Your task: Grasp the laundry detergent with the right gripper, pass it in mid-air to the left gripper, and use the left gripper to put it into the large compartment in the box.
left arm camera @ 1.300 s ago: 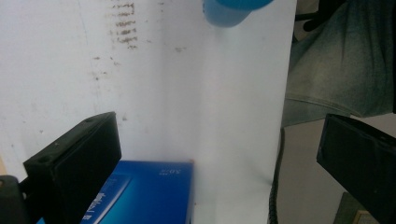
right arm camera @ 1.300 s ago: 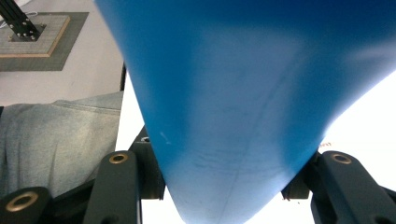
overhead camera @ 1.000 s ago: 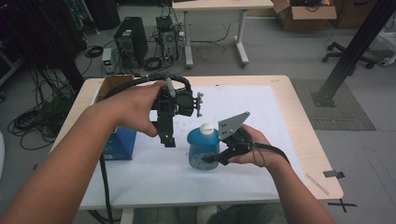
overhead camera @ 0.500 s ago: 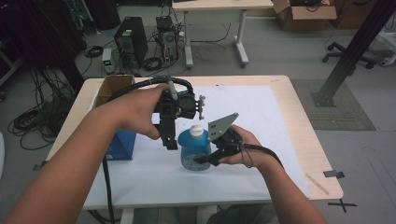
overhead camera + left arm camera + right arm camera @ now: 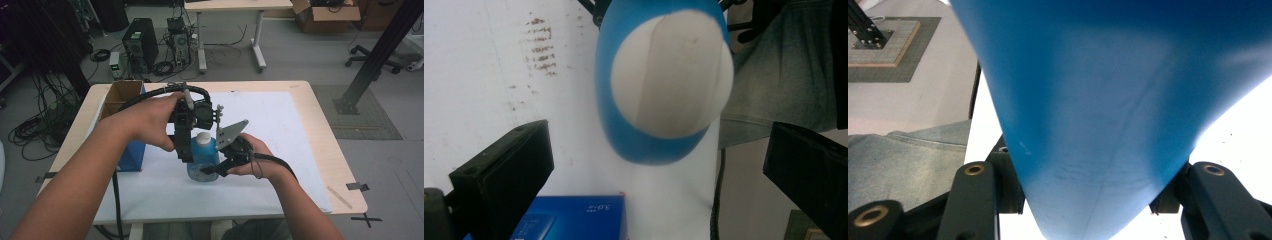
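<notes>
My right gripper [image 5: 212,171] clamps the one round blue plastic bottle with white cap [image 5: 202,155]; my left gripper [image 5: 659,165] stands wide open above the cap, touching nothing.

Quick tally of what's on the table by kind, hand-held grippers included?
Blue bottle: 1
Blue box: 1
Cardboard box: 1
White sheet: 1
Hand-held grippers, left hand-held gripper and right hand-held gripper: 2
Total: 6

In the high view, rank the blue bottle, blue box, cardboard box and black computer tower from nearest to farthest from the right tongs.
1. Blue bottle: clamped in the right tongs.
2. Blue box: to the left, on the table.
3. Cardboard box: at the far left corner.
4. Black computer tower: on the floor beyond the table.
</notes>
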Demonstrator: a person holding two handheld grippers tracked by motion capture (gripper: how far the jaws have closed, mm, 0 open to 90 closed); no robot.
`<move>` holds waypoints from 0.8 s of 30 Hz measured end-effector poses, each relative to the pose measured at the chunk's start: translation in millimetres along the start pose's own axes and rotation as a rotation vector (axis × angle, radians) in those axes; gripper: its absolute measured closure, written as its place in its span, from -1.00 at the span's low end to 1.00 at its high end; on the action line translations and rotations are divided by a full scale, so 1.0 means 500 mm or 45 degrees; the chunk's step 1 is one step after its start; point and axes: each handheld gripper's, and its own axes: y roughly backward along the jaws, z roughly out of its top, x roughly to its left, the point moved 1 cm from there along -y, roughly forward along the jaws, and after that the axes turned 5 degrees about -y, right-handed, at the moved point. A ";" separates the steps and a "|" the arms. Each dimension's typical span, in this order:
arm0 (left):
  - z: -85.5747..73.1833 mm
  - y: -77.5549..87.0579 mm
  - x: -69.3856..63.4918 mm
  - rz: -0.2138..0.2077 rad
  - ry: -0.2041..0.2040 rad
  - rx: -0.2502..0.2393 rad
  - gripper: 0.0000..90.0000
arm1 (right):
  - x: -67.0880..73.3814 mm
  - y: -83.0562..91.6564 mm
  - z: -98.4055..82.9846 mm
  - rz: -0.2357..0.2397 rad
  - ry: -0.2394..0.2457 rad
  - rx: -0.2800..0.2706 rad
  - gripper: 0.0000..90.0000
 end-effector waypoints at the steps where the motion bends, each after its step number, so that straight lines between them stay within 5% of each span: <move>1: 0.000 0.000 0.000 0.000 0.000 0.000 -1.00 | 0.000 0.000 0.000 0.000 0.000 0.000 0.03; 24: 0.027 -0.017 0.001 -0.006 -0.033 -0.010 -0.99 | 0.002 0.005 0.014 -0.016 0.004 -0.037 0.03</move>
